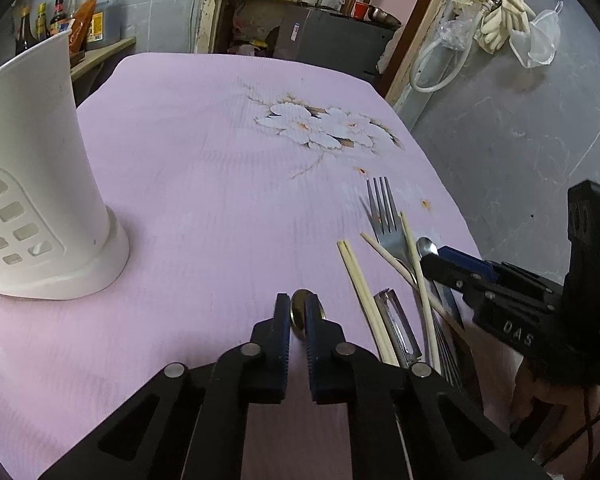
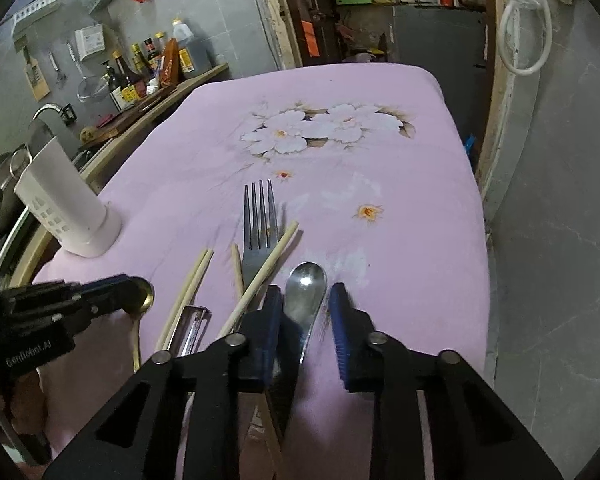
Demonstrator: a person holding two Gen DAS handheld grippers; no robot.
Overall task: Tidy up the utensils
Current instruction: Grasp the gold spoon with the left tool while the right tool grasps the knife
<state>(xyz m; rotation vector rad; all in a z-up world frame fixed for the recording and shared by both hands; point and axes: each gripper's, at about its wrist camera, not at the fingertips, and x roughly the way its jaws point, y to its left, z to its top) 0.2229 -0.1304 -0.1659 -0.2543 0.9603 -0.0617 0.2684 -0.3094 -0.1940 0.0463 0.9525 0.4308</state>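
Left wrist view: the left gripper (image 1: 297,312) is seen clenched on the bowl end of a gold spoon (image 1: 302,312), the blue pads pressed to either side of it. The same grasp is confirmed in the right wrist view, where the gold spoon (image 2: 142,294) lies with its thin handle trailing toward the near edge of the table.

The right gripper (image 2: 305,300) is seen straddling a silver spoon (image 2: 306,288); a visible gap remains between the spoon and the right-hand pad, so the spoon is not judged held.

Just beyond and to the left of it lie a fork (image 2: 260,236), loose chopsticks (image 2: 190,288) crossing one another, and a peeler (image 2: 192,330), all on the pink floral tablecloth (image 2: 380,240). A white utensil holder (image 2: 68,208) stands upright at the far left, well apart from the pile.

Handling, as judged: the spoons are taken to be light, rigid and smooth, so slipping or pivoting between the pads is to be expected. A grasp on the neck or handle is preferred over the rounded bowl. The chopsticks are thin and likely to roll; the overlapping pieces may be dragged along.
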